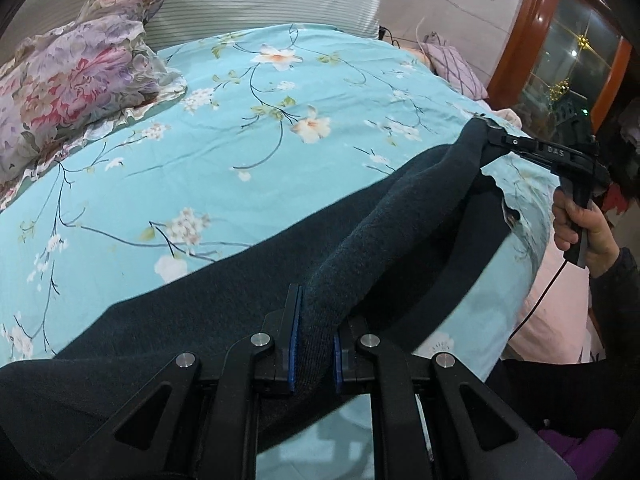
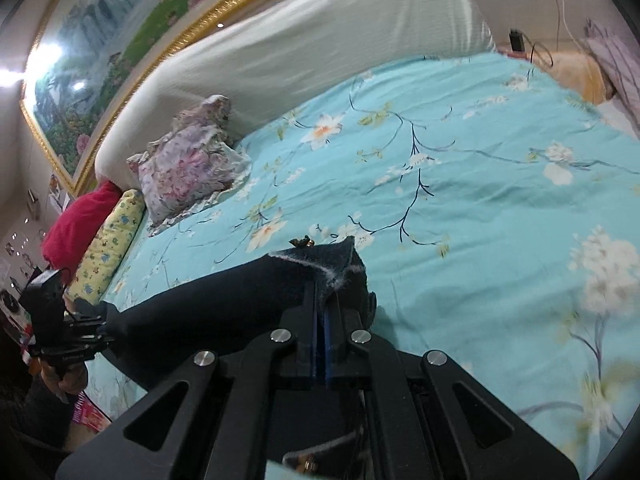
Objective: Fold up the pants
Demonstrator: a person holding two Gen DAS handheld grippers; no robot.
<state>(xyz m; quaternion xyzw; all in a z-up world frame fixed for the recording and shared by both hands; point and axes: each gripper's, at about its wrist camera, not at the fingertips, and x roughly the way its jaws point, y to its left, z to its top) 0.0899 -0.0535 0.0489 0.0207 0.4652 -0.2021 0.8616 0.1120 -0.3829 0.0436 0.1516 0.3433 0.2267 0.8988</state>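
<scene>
Bed w/ teal floral sheet point(image 1: 248, 128) is filling both views; floral pillow point(image 1: 76, 84) is sitting at the far left by the white headboard cushion point(image 2: 320, 40), well apart from the work.

Pants point(image 1: 224, 300) – dark, thick fabric – are lying along the near edge of the bed, one edge raised off the sheet and stretched between the two grippers; the rest is draping onto the sheet.

Step in hand, as judged: carrying the lifted edge across to make a fold. Fold isn't laid yet. Next move likely calls for keeping both ends level and taut, bringing the edge over the lower layer, lining up edges, then letting go only once fabric is resting flat. Risk: slack in the middle is bunching into a roll rather than a clean crease.

Left gripper point(image 1: 314, 344) is pointing steeply down, jaws nearly together and clamping a thick bunch of fabric btwn the blue pads.

Right gripper point(image 2: 321, 312) is angled more shallowly, jaws fully together, pinching a thin corner w/ fuzzy lining showing.

Person's hand point(image 1: 576, 224) is wrapping the right gripper's handle, cable trailing below.
</scene>
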